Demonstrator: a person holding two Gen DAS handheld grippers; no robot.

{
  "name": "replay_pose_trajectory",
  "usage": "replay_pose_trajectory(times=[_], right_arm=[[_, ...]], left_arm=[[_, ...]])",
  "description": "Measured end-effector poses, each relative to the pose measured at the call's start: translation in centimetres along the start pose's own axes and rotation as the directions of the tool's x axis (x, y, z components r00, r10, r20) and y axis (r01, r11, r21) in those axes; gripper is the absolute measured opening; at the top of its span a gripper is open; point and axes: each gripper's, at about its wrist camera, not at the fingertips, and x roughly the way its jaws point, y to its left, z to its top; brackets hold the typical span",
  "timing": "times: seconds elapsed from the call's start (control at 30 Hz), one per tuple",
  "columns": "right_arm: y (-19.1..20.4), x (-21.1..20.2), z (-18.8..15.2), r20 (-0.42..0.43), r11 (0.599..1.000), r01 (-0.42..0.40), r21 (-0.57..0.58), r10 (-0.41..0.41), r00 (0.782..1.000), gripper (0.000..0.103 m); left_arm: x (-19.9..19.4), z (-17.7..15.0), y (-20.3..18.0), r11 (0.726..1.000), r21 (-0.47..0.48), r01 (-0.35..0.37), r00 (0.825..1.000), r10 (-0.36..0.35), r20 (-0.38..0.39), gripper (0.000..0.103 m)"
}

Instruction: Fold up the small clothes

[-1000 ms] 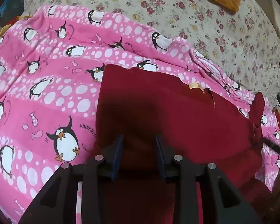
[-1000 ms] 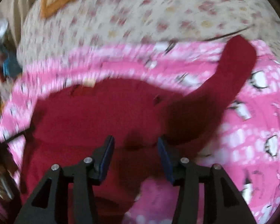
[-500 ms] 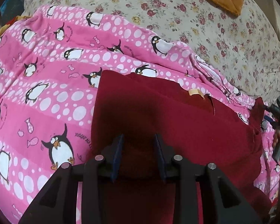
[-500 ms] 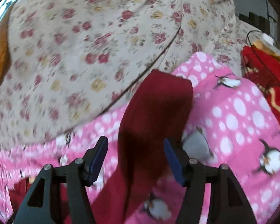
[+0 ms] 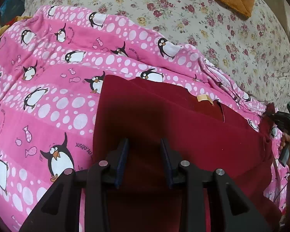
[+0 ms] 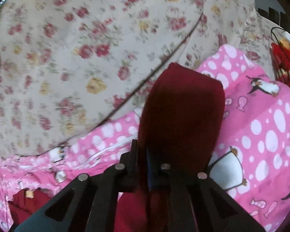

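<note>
Right gripper (image 6: 143, 166) has just snapped its fingers onto the sleeve (image 6: 183, 112) at twelve o'clock; left gripper (image 5: 145, 160), narrow, pins the garment (image 5: 164, 119), ready to fold.

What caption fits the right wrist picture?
Right gripper pinching the dark red garment's sleeve on a pink penguin blanket.

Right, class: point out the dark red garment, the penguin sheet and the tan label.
dark red garment (image 5: 183, 127), left wrist view, flat body.
penguin sheet (image 5: 48, 89), left wrist view, bare pink stripe.
tan label (image 5: 203, 98), left wrist view, its middle.
</note>
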Motion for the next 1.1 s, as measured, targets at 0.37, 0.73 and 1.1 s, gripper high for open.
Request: replay_pose_trajectory(times=[0.37,0.73,1.1], right_arm=[[3.1,-11.7,-2.4,0.081,0.959,-0.238,-0.157,0.253,0.964,0.007],[14.7,-16.4,-8.3,-0.169,0.773,-0.436,-0.462,0.406,0.898,0.007],[23.5,-9.5,-21.3,-0.471,0.636,-0.500,-0.588,0.234,0.851,0.007]], left_arm=[[-1.1,0.1,1.0,0.997,-0.075,0.016,0.999,-0.014,0.031,0.013],[-2.4,0.2,1.8,0.993,-0.113,0.031,0.997,-0.023,0.074,0.013],[-2.5,0.4,2.0,0.990,-0.128,0.063,0.996,-0.054,0.070,0.013]])
